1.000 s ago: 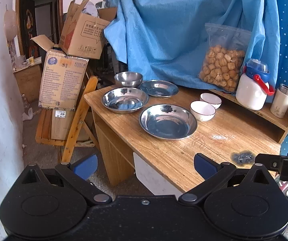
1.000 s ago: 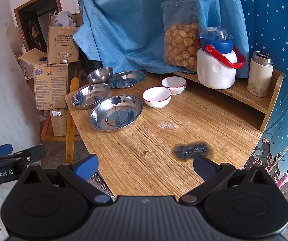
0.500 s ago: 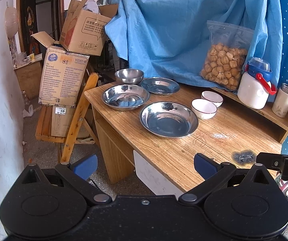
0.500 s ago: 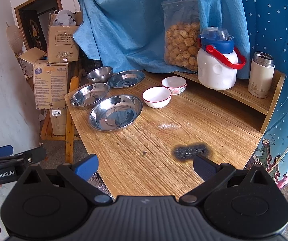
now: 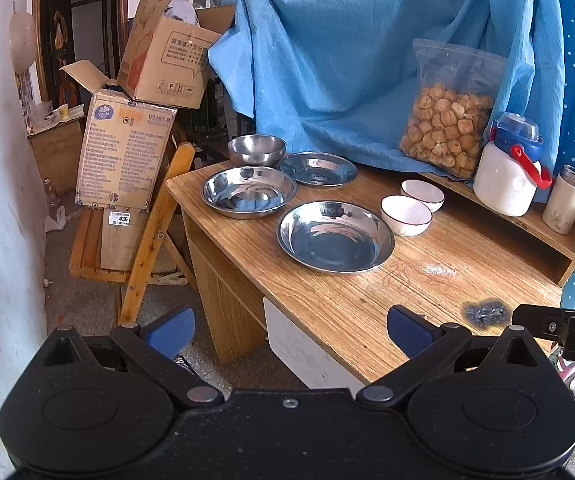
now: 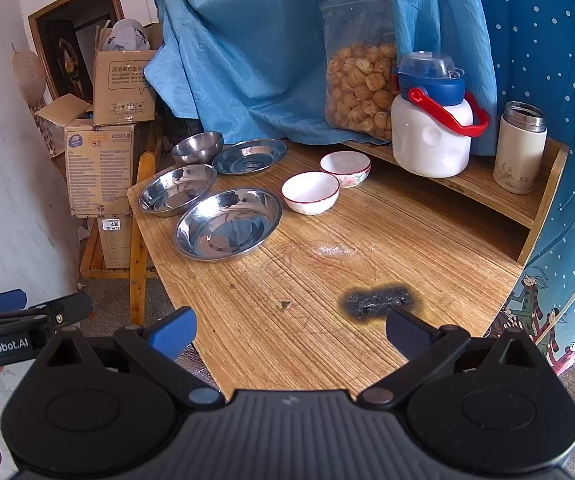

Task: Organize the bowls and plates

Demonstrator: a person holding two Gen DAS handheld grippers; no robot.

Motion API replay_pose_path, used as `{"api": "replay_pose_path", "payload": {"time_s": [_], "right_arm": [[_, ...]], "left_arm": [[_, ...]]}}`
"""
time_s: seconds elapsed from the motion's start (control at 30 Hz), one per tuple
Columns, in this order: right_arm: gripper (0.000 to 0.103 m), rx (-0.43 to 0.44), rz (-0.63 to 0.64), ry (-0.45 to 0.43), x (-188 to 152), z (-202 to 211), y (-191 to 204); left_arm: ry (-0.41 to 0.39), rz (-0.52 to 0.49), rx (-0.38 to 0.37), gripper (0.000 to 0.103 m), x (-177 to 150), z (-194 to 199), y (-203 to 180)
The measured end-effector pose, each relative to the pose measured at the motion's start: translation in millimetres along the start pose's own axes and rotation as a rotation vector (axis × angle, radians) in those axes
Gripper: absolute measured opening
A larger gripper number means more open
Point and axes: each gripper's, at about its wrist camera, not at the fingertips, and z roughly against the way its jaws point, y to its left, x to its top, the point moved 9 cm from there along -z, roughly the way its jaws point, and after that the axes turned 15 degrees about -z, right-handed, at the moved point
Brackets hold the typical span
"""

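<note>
On the wooden table point(image 5: 367, 308) lie three steel plates: a large near one point(image 5: 335, 236) point(image 6: 229, 224), one at the left edge point(image 5: 249, 191) point(image 6: 177, 189), and a flatter far one point(image 5: 318, 169) point(image 6: 249, 155). A steel bowl point(image 5: 257, 149) point(image 6: 197, 147) stands behind them. Two white bowls sit to the right, the nearer red-rimmed point(image 5: 406, 214) point(image 6: 310, 192), the farther flowered point(image 5: 422, 195) point(image 6: 345, 167). My left gripper point(image 5: 287, 330) hangs open off the table's front left corner. My right gripper point(image 6: 289, 330) stands open above the near table edge. Both hold nothing.
A raised shelf point(image 6: 483, 184) at the table's back right carries a white jug with a blue lid point(image 6: 431, 128), a cream flask point(image 6: 521, 148) and a bag of snacks point(image 6: 361, 76). Blue cloth point(image 5: 347, 40) hangs behind. Stacked cardboard boxes point(image 5: 127, 152) and a folding chair point(image 5: 151, 224) stand left. A burnt patch point(image 6: 379, 300) marks the wood.
Both grippers have drifted only slightly; the left wrist view has edged a little closer and higher. Nothing on the table has moved, and both grippers remain open.
</note>
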Motion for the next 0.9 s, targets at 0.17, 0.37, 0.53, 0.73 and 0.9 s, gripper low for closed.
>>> {"api": "replay_pose_path", "payload": {"time_s": [0.17, 0.37, 0.53, 0.73, 0.9], "right_arm": [[0.103, 0.000, 0.000, -0.001, 1.2, -0.6, -1.5], [0.103, 0.000, -0.002, 0.002, 2.0, -1.2, -2.5], [0.103, 0.000, -0.002, 0.001, 2.5, -1.6, -2.9], [0.103, 0.000, -0.002, 0.001, 2.1, -1.6, -2.5], [0.103, -0.001, -0.004, 0.003, 3.9, -1.9, -4.7]], "left_arm": [[0.003, 0.008, 0.007, 0.102, -0.1, -0.7, 1.2], [0.009, 0.013, 0.012, 0.102, -0.4, -2.1, 2.1], [0.011, 0.013, 0.012, 0.102, -0.7, -2.3, 2.6], [0.017, 0.023, 0.020, 0.102, -1.0, -4.4, 5.2], [0.022, 0.027, 0.021, 0.102, -0.7, -5.3, 4.4]]}}
